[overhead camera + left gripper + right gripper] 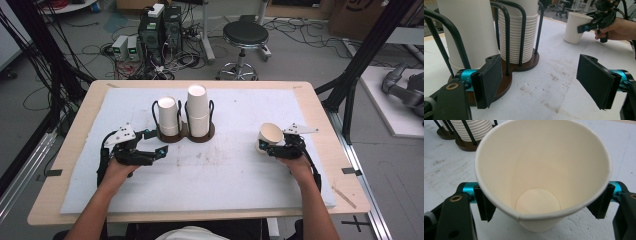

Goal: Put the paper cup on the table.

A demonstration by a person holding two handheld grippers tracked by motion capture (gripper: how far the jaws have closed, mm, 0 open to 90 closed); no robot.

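My right gripper (pixel 274 147) has its jaws spread wide on either side of a white paper cup (pixel 541 170), which stands upright on the white surface (pixel 225 175) between them; whether the pads press its wall I cannot tell. My left gripper (pixel 541 82) holds its jaws wide apart on nothing, just beside the brown cup holder (pixel 529 63) with its stacked cups (pixel 515 32).

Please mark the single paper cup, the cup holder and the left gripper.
paper cup (pixel 541 165): right gripper view, on its inner wall.
cup holder (pixel 506 82): left gripper view, on the brown base.
left gripper (pixel 154 142): high view, midway between its fingertips.
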